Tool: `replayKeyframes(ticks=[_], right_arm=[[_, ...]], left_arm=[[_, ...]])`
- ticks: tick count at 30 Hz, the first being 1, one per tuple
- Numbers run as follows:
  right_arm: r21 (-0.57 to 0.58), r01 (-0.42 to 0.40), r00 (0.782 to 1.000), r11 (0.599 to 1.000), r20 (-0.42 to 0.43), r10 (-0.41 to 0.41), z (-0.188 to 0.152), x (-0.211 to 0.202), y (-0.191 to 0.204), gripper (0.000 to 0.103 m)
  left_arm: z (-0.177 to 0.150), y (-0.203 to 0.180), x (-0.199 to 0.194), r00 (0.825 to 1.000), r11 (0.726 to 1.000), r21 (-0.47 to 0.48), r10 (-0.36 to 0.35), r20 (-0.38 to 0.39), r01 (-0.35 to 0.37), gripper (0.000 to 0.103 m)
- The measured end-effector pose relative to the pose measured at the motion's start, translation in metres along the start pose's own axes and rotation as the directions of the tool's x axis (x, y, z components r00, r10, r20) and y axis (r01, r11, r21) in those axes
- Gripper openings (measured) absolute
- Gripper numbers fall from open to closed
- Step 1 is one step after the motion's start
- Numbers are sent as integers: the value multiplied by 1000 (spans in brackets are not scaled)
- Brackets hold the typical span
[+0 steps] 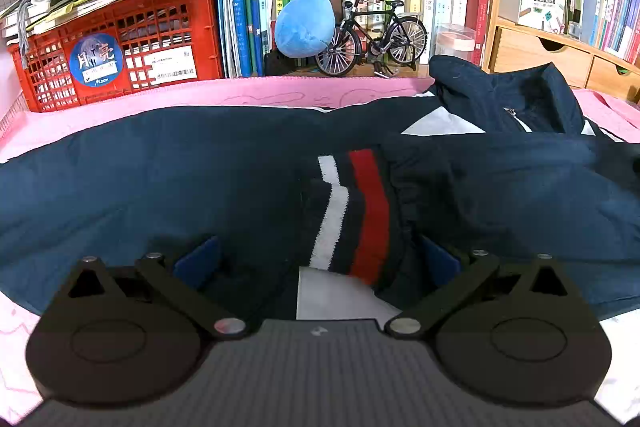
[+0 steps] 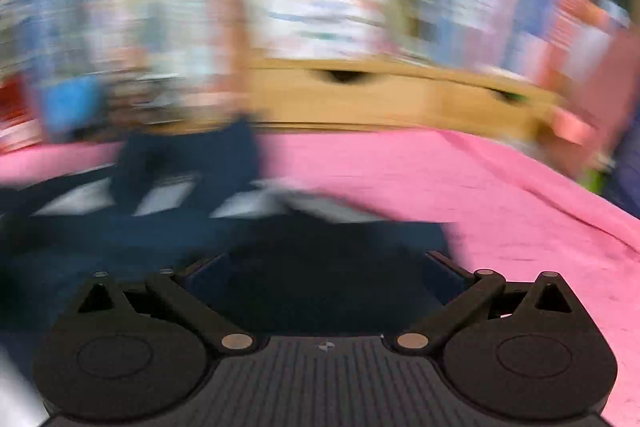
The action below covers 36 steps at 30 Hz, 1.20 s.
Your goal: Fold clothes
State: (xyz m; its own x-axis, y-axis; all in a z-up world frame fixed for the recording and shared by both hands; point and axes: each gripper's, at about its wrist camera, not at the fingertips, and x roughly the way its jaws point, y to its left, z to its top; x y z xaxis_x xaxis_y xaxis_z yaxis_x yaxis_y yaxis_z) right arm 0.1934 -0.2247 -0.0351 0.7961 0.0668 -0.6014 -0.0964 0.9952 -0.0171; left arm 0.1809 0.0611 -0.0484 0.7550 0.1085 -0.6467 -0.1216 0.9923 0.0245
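Now your two grippers hang over the navy jacket [image 1: 200, 163].

Your left gripper [image 1: 320, 259] gapes wide, empty, at the striped cuff [image 1: 352, 215] mid-frame; your right gripper [image 2: 326, 267], blurred, spreads wide over jacket on pink cloth [image 2: 500, 207].

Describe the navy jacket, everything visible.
The navy jacket looks like smooth woven shell fabric with white panels. It lies spread flat across the pink cloth, collar bunched up at the right. A ribbed cuff with white and red stripes rests on its middle. The left hand-held gripper sits open over the cuff. The right wrist view is blurred; only navy and white show.
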Motion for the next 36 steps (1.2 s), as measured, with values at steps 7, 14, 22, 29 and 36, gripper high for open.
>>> replayKeyframes(ticks=[7, 14, 22, 29, 36], right_arm=[[-129, -127, 989, 984, -90, 115, -48, -35, 20, 103], [79, 171, 982, 982, -99, -163, -56, -51, -67, 103], [92, 4, 999, 996, 45, -8, -47, -98, -28, 103], [-127, -204, 978, 971, 22, 208, -20, -63, 84, 103], [-139, -200, 978, 970, -84, 190, -35, -35, 98, 103]], left_arm=[[0, 0, 0, 1000, 1000, 0, 0, 0, 0, 103], [0, -1, 0, 1000, 1000, 0, -1, 0, 1, 103], [0, -1, 0, 1000, 1000, 1, 0, 0, 0, 103], [1, 0, 0, 1000, 1000, -4, -6, -3, 6, 103], [1, 0, 0, 1000, 1000, -6, -10, -4, 10, 103]])
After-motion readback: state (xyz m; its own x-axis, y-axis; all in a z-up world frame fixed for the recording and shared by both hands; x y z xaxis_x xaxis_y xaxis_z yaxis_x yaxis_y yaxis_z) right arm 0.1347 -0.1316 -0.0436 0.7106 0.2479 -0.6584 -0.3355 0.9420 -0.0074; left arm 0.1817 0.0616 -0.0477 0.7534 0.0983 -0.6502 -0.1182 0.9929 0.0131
